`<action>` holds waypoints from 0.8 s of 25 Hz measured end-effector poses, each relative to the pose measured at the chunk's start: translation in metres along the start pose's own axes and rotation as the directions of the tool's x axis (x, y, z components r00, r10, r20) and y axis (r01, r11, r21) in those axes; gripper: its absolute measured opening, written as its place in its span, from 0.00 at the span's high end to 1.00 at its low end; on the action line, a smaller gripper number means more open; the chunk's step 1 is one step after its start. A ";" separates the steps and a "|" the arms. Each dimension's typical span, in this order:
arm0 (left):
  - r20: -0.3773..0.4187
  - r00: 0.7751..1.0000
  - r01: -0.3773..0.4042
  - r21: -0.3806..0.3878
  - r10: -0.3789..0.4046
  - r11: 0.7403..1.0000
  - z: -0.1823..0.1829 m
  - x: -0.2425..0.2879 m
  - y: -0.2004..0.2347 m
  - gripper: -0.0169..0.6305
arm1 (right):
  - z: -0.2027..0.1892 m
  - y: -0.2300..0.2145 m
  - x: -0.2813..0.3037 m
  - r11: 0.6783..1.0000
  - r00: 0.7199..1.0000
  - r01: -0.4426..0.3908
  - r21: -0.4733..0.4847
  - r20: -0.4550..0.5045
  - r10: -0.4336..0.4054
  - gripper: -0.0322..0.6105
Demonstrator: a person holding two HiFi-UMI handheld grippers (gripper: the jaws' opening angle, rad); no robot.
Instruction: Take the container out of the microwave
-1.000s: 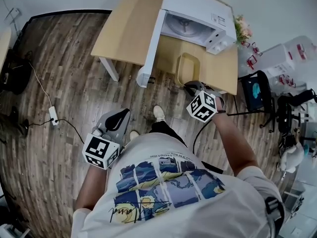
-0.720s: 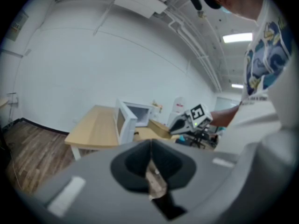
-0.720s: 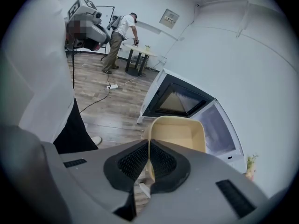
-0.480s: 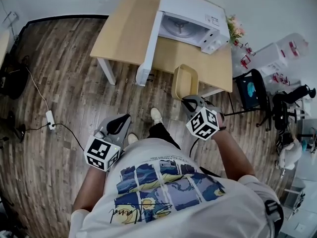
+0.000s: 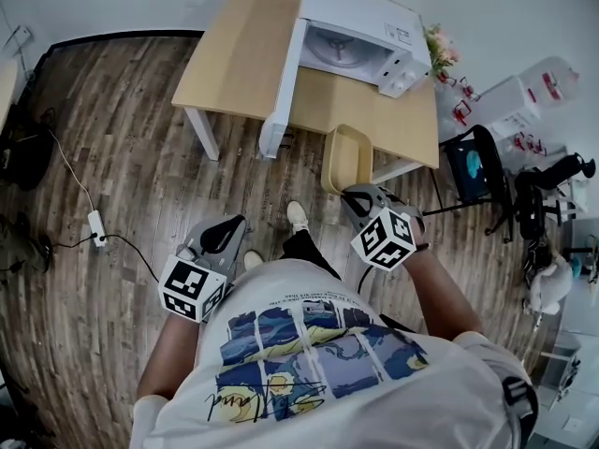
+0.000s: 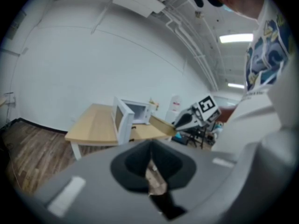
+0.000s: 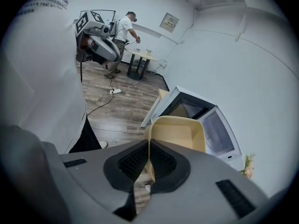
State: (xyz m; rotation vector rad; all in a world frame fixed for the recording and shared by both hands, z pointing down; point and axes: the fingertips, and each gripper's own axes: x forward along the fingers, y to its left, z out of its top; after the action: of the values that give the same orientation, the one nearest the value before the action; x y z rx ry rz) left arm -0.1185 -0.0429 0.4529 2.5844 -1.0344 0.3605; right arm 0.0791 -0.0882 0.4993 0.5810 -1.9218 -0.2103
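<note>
Already out of the microwave (image 5: 360, 36) and past the near edge of the table (image 5: 234, 54): container (image 5: 348, 157), pinched by the right gripper (image 5: 354, 195), jaws clamped on its thin near wall. Looks light, stiff and empty; possibly smooth plastic, though hard to tell from here. Likely to swing or slip from a one-wall pinch, so best gripped deep on the rim and kept level. Left gripper (image 5: 217, 237) low at the near left, jaws together on nothing.

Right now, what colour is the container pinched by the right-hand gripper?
Pale yellow: the rectangular plastic container shows best in the right gripper view.
</note>
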 end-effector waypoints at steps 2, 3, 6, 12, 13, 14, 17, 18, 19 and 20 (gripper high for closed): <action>0.004 1.000 -0.002 0.000 0.002 1.000 0.001 -0.001 0.000 0.95 | 0.000 0.001 -0.002 1.000 1.000 -0.001 -0.002 0.001 0.001 0.93; 0.006 1.000 -0.002 0.000 0.002 1.000 0.001 -0.001 -0.001 0.95 | 0.001 0.001 -0.002 1.000 1.000 -0.001 -0.004 0.001 0.001 0.93; 0.007 1.000 -0.004 -0.001 0.004 1.000 0.000 -0.003 0.000 0.95 | 0.003 0.002 -0.002 1.000 1.000 -0.002 -0.008 0.002 0.002 0.93; 0.009 1.000 -0.018 -0.010 0.018 1.000 -0.004 -0.008 0.002 0.95 | 0.005 0.005 -0.004 1.000 1.000 -0.010 -0.010 0.005 0.010 0.93; 0.008 1.000 -0.019 -0.011 0.019 1.000 -0.004 -0.008 0.002 0.95 | 0.005 0.005 -0.004 1.000 1.000 -0.010 -0.011 0.005 0.010 0.93; 0.007 1.000 -0.020 -0.012 0.020 1.000 -0.005 -0.007 0.002 0.95 | 0.005 0.005 -0.004 1.000 1.000 -0.010 -0.012 0.006 0.010 0.93; 0.006 1.000 -0.018 -0.011 0.018 1.000 -0.005 -0.006 0.001 0.95 | 0.004 0.005 -0.005 1.000 1.000 -0.011 -0.015 0.004 0.011 0.93; 0.007 1.000 -0.018 -0.010 0.018 1.000 -0.005 -0.006 0.000 0.95 | 0.004 0.005 -0.006 1.000 1.000 -0.012 -0.016 0.003 0.012 0.93; 0.008 1.000 -0.018 -0.009 0.018 1.000 -0.004 -0.005 0.000 0.95 | 0.003 0.006 -0.006 1.000 1.000 -0.012 -0.017 0.003 0.012 0.93; 0.009 1.000 -0.017 -0.009 0.018 1.000 -0.004 -0.005 0.000 0.95 | 0.003 0.006 -0.006 1.000 1.000 -0.012 -0.017 0.004 0.012 0.93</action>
State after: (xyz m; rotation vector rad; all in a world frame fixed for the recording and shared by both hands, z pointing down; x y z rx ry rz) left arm -0.1221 -0.0381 0.4545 2.5730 -1.0598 0.3488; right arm 0.0767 -0.0804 0.4953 0.5585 -1.9247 -0.2201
